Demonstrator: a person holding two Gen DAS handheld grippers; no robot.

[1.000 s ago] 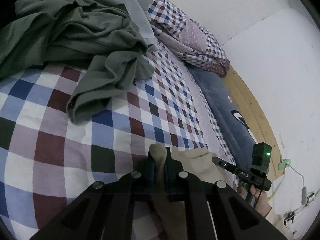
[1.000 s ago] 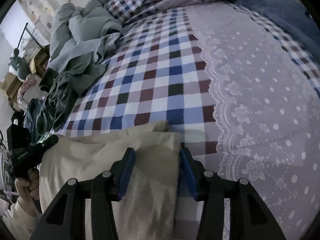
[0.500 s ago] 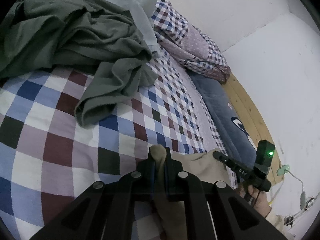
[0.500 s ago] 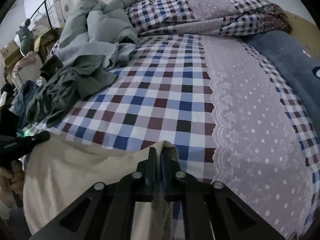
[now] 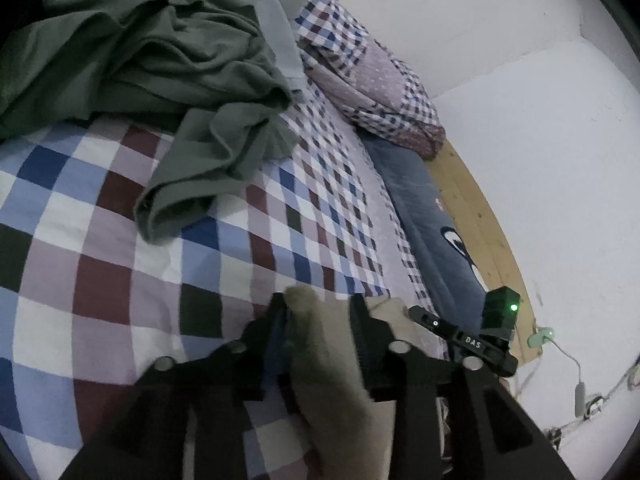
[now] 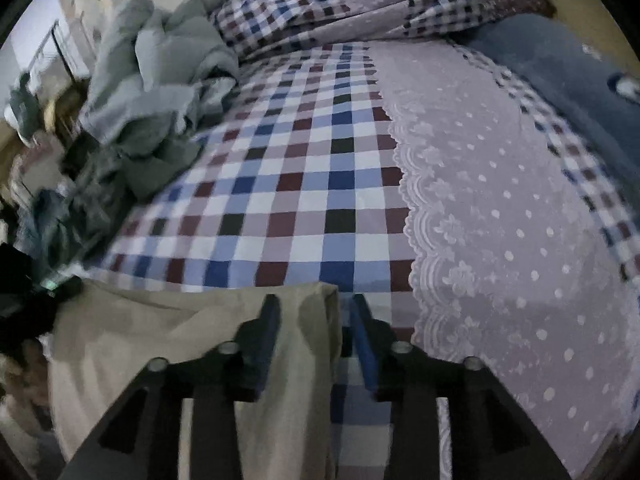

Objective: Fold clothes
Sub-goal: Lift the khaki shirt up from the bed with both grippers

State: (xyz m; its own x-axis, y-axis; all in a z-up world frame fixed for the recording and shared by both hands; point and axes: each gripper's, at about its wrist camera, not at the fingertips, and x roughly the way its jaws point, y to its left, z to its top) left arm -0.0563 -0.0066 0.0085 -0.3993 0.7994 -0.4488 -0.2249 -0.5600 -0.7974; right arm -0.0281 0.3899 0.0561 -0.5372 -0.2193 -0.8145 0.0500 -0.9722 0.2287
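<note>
Nearest you, your left gripper (image 5: 318,314) has its two black fingers spread apart, with a bunched corner of the beige cloth garment (image 5: 344,392) standing loose between them, nothing pinching it. Your right gripper (image 6: 314,314) is likewise spread wide; the garment's other top corner (image 6: 316,300) lies between its fingers, closer to the left one, and the blue pad (image 6: 364,344) of the right finger shows bare. The beige garment lies flat at the near edge of the checked blue, maroon and white bedspread (image 6: 304,184), stretched between your two grippers.

Beyond the garment on the bedspread, to its left, a crumpled dark green garment (image 5: 168,80) sits in a heap, with a pale grey-blue one (image 6: 160,64) piled behind it. To the garment's right runs the bedspread's lilac dotted panel with a lace edge (image 6: 500,208), then a dark blue blanket (image 5: 424,216) along the wooden bed rail (image 5: 476,208). At the far end of the bedspread lies a folded checked quilt (image 6: 360,4).
</note>
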